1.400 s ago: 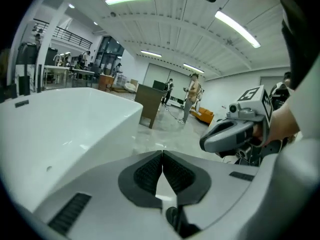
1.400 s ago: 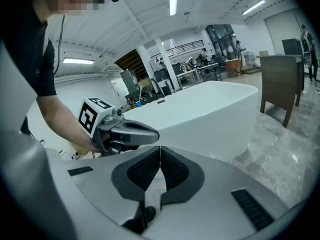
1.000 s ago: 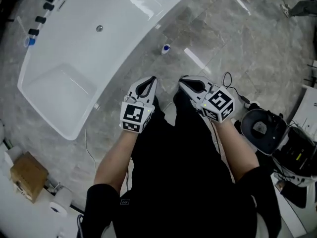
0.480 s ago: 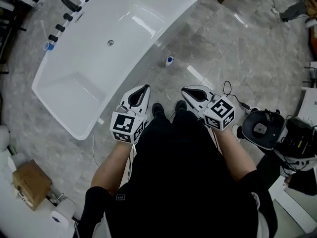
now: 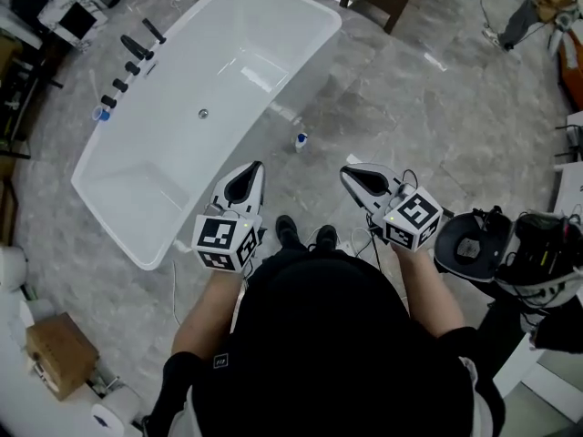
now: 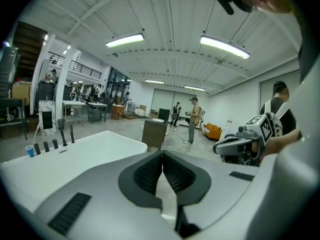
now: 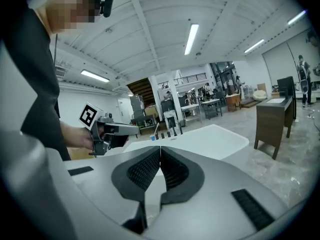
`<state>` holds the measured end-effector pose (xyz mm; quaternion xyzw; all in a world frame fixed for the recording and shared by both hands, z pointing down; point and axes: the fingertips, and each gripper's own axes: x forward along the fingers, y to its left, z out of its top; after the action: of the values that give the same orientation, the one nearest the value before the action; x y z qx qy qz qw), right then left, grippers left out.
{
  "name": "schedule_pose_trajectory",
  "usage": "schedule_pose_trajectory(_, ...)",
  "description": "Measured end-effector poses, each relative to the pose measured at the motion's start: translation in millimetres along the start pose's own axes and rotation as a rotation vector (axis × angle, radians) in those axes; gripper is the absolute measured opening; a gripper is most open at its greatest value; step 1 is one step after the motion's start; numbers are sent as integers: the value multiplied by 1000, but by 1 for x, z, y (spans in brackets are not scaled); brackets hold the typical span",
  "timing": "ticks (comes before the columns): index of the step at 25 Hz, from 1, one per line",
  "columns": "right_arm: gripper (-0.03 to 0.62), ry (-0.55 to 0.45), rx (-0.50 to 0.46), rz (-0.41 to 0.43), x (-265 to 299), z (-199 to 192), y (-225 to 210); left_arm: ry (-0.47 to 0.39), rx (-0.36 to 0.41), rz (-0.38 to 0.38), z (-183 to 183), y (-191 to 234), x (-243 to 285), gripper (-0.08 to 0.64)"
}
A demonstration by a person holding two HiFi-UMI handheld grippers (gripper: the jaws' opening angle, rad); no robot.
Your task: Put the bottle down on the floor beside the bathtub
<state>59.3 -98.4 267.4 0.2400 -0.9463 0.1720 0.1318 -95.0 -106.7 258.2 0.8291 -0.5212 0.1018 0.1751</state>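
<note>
Two closed, empty: left claw [image 5: 259, 165], right claw [image 5: 345, 169], apart from probable floor bottle [image 5: 300, 140].

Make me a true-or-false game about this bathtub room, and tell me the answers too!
1. The bottle stands on the floor beside the bathtub. True.
2. The left gripper is holding the bottle. False: its jaws are together with nothing between them.
3. The bathtub is full of water. False: no water shows, and the drain is in plain sight.
4. The right gripper has its jaws together and holds nothing. True.
</note>
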Motion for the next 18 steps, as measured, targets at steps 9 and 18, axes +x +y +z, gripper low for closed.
schedule_pose_trajectory(9,29,-188,-61,72,-85,47,12,-86,82,26,51,-80,-14,17)
schedule_pose_trajectory(18,28,-287,-100,-26,-82,88,-8,-95,126,-1,77,-53,-12,17)
